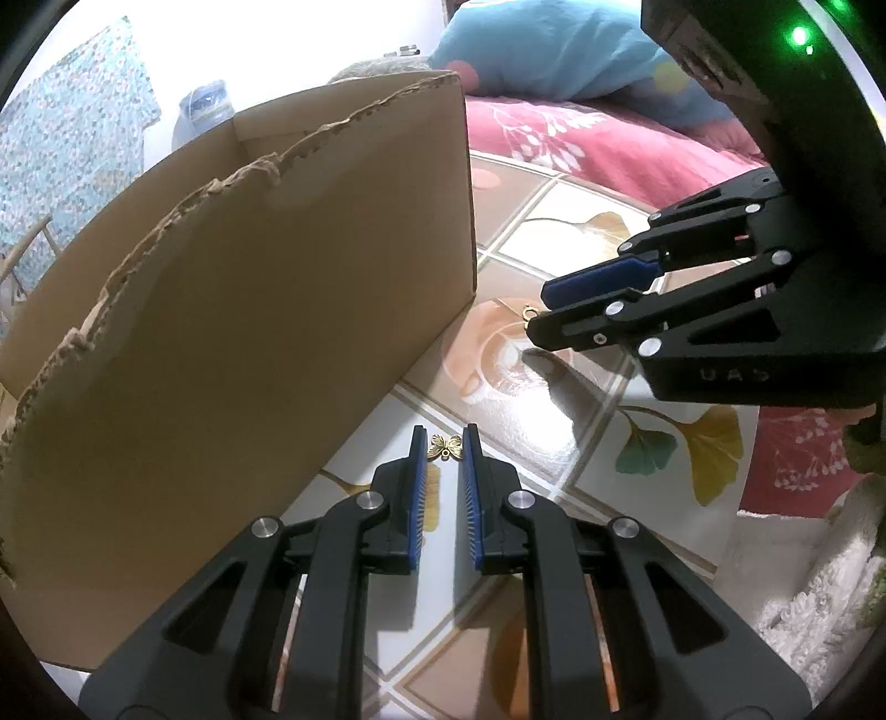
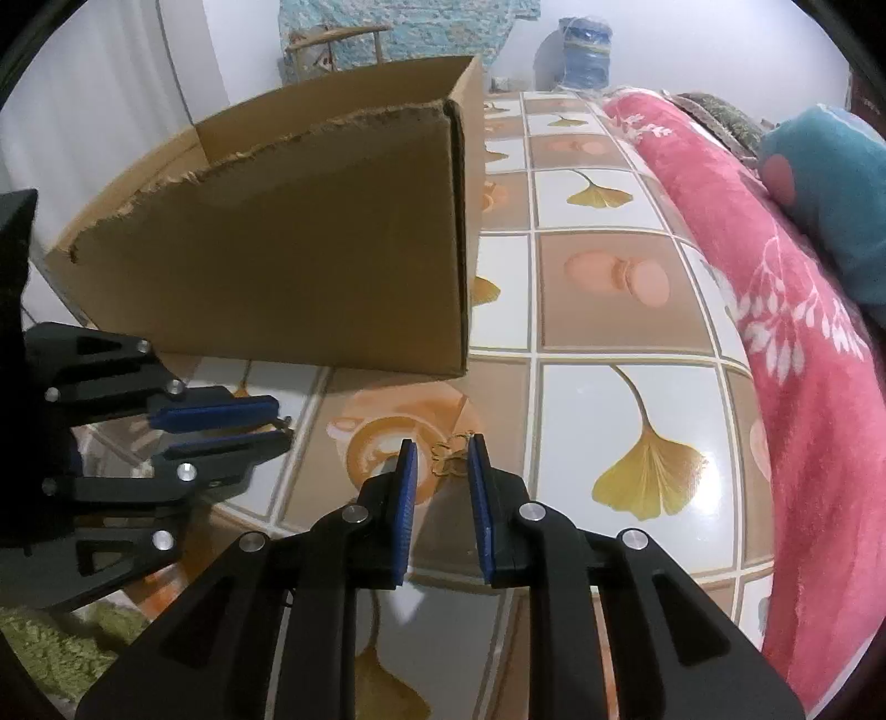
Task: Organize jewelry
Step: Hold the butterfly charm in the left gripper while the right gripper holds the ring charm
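Observation:
A small gold butterfly charm sits between the tips of my left gripper, whose jaws stand close around it, just above the tiled tablecloth. A gold openwork charm sits between the tips of my right gripper, jaws close around it; its ring shows in the left wrist view. The right gripper shows in the left wrist view and the left gripper in the right wrist view. An open cardboard box stands just left of both and also shows in the right wrist view.
A pink floral blanket and a blue pillow lie along the table's right side. A white towel lies at the near right, a green rug at the near left. A water bottle stands behind.

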The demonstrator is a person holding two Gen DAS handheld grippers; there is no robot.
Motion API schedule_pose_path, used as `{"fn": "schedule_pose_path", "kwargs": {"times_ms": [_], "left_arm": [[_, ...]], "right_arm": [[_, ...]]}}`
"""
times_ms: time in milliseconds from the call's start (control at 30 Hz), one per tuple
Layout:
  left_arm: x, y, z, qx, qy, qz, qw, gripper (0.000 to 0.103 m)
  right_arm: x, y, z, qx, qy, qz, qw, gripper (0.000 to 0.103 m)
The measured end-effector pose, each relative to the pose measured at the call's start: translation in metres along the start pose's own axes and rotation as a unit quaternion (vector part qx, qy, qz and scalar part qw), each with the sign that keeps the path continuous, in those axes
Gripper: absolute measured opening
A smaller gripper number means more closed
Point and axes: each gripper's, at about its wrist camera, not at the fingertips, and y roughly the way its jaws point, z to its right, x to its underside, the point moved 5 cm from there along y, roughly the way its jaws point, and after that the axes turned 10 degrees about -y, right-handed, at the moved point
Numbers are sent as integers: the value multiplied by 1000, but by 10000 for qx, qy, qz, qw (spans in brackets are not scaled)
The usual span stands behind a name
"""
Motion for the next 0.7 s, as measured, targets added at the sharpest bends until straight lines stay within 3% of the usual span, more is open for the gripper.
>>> {"fn": "schedule_pose_path", "kwargs": {"times_ms": [400,700], "left_arm": [[0,-2,-4,20,-21,4,10000,12],[0,-2,-6,32,-27,24,10000,12]], "right_arm": [[1,0,-2,60,-84,16,9999,19],[1,0,-6,-148,-305,-18,9994,18]]}}
